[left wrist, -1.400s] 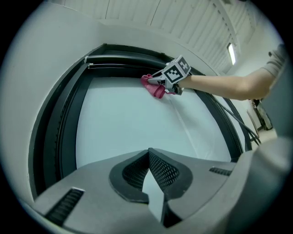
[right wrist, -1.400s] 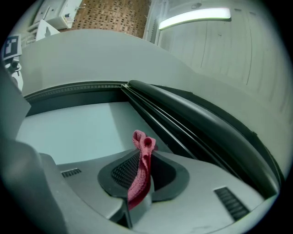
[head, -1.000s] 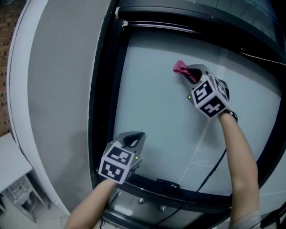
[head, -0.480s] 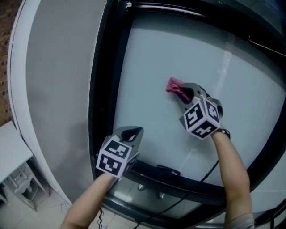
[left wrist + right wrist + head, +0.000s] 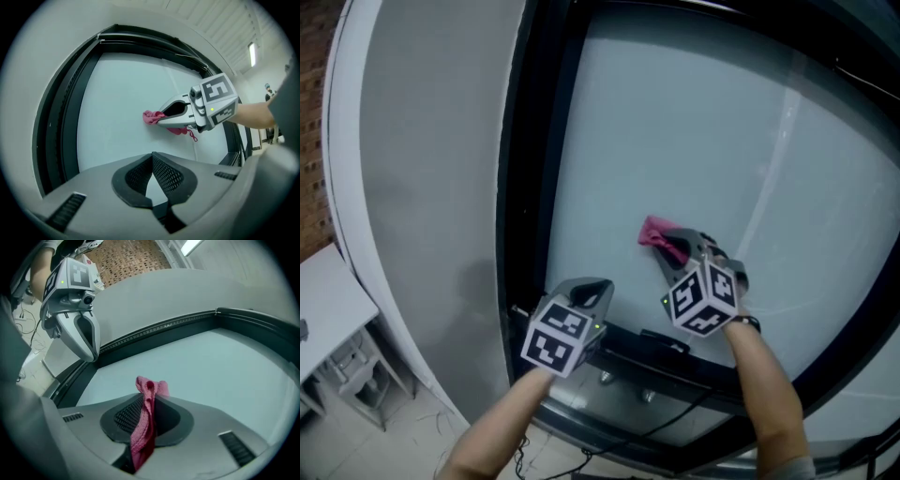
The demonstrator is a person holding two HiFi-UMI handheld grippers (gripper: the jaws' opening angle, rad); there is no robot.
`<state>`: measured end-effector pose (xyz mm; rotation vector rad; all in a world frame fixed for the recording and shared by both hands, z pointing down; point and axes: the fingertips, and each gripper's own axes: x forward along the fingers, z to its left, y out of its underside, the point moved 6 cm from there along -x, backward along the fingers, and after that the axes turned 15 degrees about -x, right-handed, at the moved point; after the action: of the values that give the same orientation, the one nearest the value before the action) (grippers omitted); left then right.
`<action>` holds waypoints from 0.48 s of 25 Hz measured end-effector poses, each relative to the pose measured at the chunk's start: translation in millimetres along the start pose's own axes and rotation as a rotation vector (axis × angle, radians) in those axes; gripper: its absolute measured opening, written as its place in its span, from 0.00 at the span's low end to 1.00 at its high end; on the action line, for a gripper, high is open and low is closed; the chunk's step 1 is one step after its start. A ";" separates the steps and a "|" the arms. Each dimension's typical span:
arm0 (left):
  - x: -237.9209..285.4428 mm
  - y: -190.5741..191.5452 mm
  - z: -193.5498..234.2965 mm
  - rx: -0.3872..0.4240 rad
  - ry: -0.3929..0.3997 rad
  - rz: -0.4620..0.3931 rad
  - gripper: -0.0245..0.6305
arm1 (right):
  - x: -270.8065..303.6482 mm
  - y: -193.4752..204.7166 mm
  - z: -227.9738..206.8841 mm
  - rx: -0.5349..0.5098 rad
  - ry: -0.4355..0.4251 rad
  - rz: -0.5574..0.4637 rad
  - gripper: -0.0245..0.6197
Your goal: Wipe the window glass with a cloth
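Observation:
A pale window glass fills a dark frame. My right gripper is shut on a pink cloth, whose bunched end presses against the lower part of the pane. The cloth hangs pinched between the right jaws, and the same cloth shows beside the right gripper in the left gripper view. My left gripper is shut with nothing in it, low at the pane's bottom left corner near the frame. Its jaws meet at the tips in front of the glass.
The black window frame runs down the left and along the bottom. A grey-white curved wall lies left of it. A white table edge sits at far left. A cable hangs below the frame. A brick wall shows behind.
My right gripper has dragged the pink cloth down and to the left across the glass, from the upper middle toward the bottom edge. The left gripper has stayed near the lower frame.

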<state>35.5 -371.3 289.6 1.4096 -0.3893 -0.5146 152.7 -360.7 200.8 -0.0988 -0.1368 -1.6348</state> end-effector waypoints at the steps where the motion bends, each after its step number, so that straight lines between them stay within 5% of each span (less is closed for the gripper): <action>1: -0.4 5.7 0.2 -0.008 0.000 0.009 0.05 | 1.5 0.7 9.9 0.009 -0.018 0.001 0.12; 12: -2.0 43.2 0.6 -0.074 0.012 0.059 0.05 | 14.8 13.9 116.4 0.078 -0.210 0.042 0.12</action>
<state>38.2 -367.1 332.6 1.3253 -0.3971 -0.4673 163.4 -359.0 318.5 -0.2125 -0.3562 -1.5728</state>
